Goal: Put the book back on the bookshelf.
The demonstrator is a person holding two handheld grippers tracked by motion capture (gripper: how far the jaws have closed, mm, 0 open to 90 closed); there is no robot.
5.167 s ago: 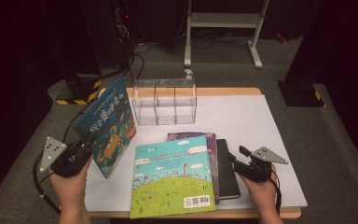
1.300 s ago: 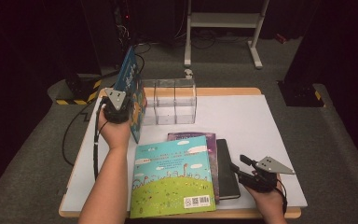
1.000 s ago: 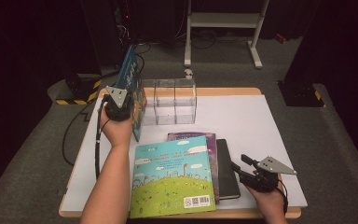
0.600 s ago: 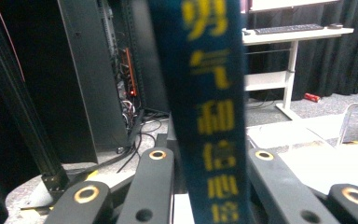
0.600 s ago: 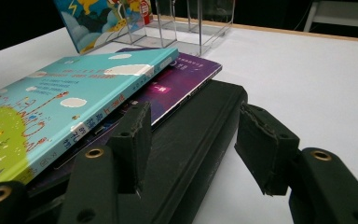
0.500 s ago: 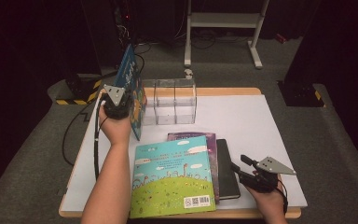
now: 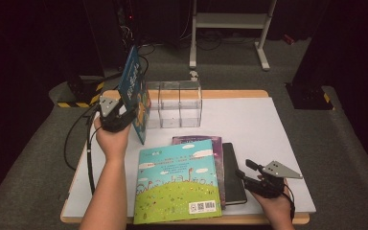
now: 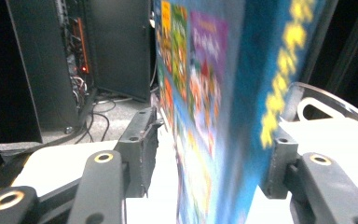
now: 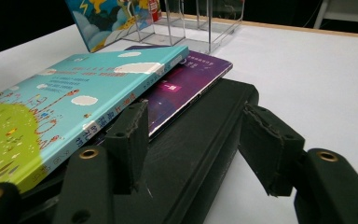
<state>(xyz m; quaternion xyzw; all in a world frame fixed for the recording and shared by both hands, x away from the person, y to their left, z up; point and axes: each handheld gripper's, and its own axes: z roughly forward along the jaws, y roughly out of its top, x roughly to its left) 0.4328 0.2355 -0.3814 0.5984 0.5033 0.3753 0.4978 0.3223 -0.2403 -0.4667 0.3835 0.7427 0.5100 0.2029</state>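
Note:
A blue picture book (image 7: 135, 91) stands on edge, leaning, at the left end of the clear acrylic organiser (image 7: 177, 103); I cannot tell whether it sits inside the end slot. My left gripper (image 7: 126, 114) straddles the book's near edge. In the left gripper view its jaws have just been opening, and the blue book (image 8: 205, 93) stands between the parted pads of the left gripper (image 8: 212, 149). My right gripper (image 7: 245, 171) rests at the front right, open. Its jaws (image 9: 198, 135) have opened slightly further, astride a corner of the black book (image 9: 205, 140) without pressing on it.
A teal-and-green book (image 7: 177, 182) lies on a purple book (image 7: 199, 140), with the black book (image 7: 232, 172) to their right on the white table top (image 7: 268, 124). Cables trail off the table's left edge. A white stand is on the floor behind.
The left gripper's jaws have parted from the blue book, and the hand has drawn slightly toward me and down. The book stays standing. The right hand has kept its place.

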